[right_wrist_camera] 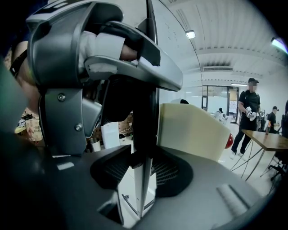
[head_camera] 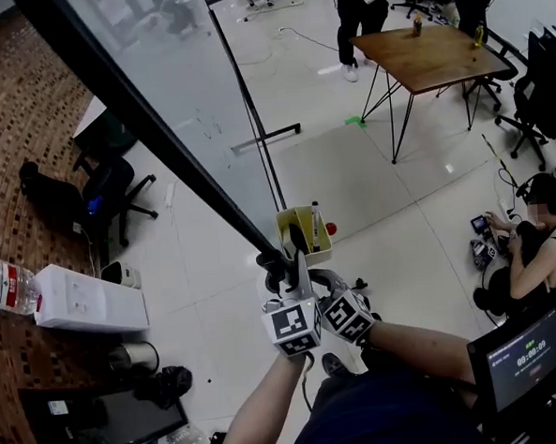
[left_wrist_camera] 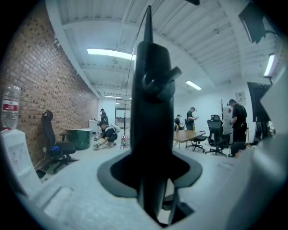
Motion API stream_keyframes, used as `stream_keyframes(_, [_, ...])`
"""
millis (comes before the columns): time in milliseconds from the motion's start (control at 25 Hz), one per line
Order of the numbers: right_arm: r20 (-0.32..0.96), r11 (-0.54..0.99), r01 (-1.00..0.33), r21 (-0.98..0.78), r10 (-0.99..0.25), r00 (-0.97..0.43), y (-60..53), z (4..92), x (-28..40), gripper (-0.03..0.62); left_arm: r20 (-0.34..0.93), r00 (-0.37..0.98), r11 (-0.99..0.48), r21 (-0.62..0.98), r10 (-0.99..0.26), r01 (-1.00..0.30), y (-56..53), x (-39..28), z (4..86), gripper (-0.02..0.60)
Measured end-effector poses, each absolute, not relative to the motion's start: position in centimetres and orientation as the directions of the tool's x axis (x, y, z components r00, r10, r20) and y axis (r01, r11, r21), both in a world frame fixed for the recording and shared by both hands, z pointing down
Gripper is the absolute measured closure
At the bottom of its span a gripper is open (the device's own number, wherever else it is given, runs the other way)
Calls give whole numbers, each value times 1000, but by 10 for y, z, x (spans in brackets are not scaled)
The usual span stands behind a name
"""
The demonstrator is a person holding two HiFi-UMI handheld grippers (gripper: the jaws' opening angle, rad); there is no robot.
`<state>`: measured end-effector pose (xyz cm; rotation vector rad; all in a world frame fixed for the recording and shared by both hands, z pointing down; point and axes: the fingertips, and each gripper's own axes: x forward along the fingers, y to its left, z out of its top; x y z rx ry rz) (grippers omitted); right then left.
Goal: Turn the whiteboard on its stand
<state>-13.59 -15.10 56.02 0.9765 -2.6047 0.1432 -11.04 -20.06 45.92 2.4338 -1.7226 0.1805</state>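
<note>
Whiteboard [head_camera: 185, 81], glossy, black-framed, tilted, sits clamped in left gripper [left_wrist_camera: 149, 177] and right gripper [right_wrist_camera: 143, 168] fingers.

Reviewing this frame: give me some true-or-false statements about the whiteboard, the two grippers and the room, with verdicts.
1. The left gripper and the right gripper both clamp the edge of the whiteboard. True.
2. The wooden table is bare. False: small items stand on it.
3. The yellow tray beside the grippers holds a marker. True.
4. Nobody is on the floor. False: a person sits there at the head view's right.
5. The water dispenser stands by the brick wall. True.
</note>
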Motion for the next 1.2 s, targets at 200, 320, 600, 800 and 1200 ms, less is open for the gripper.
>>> stream_keyframes(200, [374,730,-682,28,-641,-670,-131,555,-148,439,185,369,-361,79,-911,-929,-179,-121,457,402])
stream_keyframes(320, [381,733,-679,25,-635,-672,-112,555,-154,437,191,356,-347,80,-915,-934,-161,-129,450,400])
stream_keyframes(600, [351,730,-683,19,-644,-680,-62,550,-160,438,181,355,-348,72,-917,-935,-110,-134,438,402])
stream_keyframes(800, [342,734,-679,18,-643,-685,-10,548,-161,441,144,369,-365,55,-918,-929,-58,-134,436,408])
stream_keyframes(1200, [326,748,-663,25,-633,-702,31,545,-159,444,161,340,-336,56,-926,-940,-17,-133,430,413])
